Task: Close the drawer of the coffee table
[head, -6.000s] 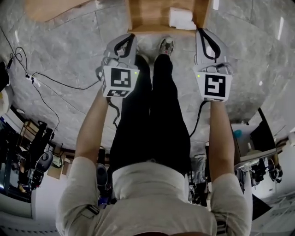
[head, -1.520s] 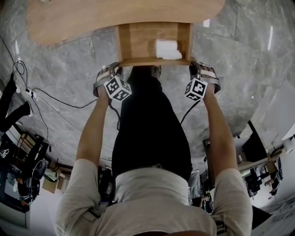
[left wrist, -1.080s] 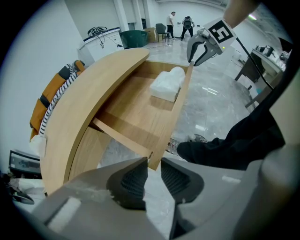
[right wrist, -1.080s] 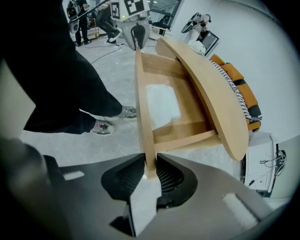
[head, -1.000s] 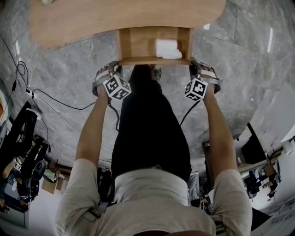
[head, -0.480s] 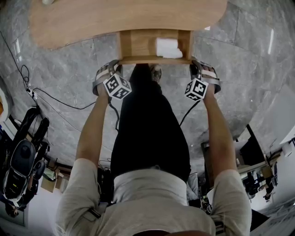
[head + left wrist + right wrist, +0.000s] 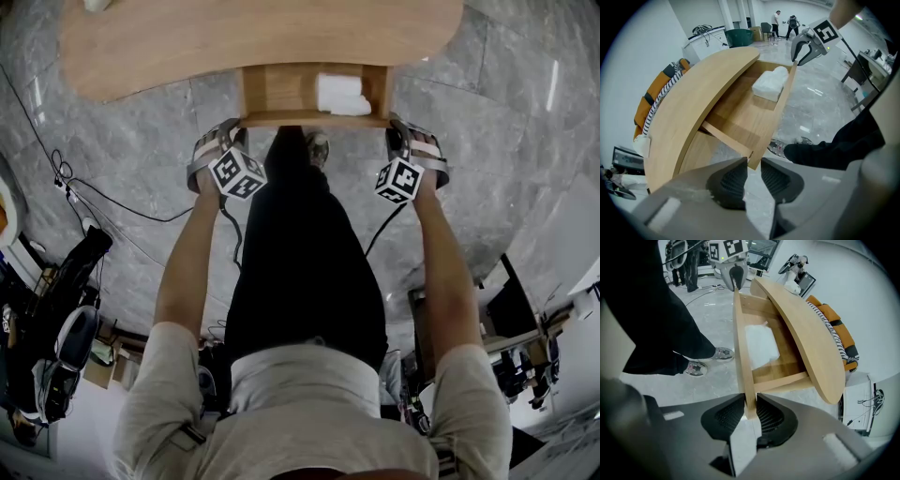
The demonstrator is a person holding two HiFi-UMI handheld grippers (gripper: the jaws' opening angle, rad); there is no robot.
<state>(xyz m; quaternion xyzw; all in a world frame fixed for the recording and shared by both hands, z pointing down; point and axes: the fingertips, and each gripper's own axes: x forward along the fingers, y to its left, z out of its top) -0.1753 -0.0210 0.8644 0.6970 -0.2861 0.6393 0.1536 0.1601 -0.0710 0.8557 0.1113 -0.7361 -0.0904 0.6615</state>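
Drawer point(image 7: 309, 119) partly pulled out from under the curved wooden surface point(image 7: 234, 37). A white soft pack point(image 7: 339, 94) lies inside, in the R half as the head view shows it. Right claw point(image 7: 750, 411) is closed on the R end of the drawer's front panel, pads pressing both faces. Left claw point(image 7: 752, 166) is at the L end w/ jaws apart; the panel's corner sits at the gap betw. the tips, not pinched. Both point steeply down. Legs point(image 7: 300, 244) in black trousers stand betw. the arms, w/ a shoe point(image 7: 317, 145) near the drawer front. Grey marble floor point(image 7: 141, 141) all round.
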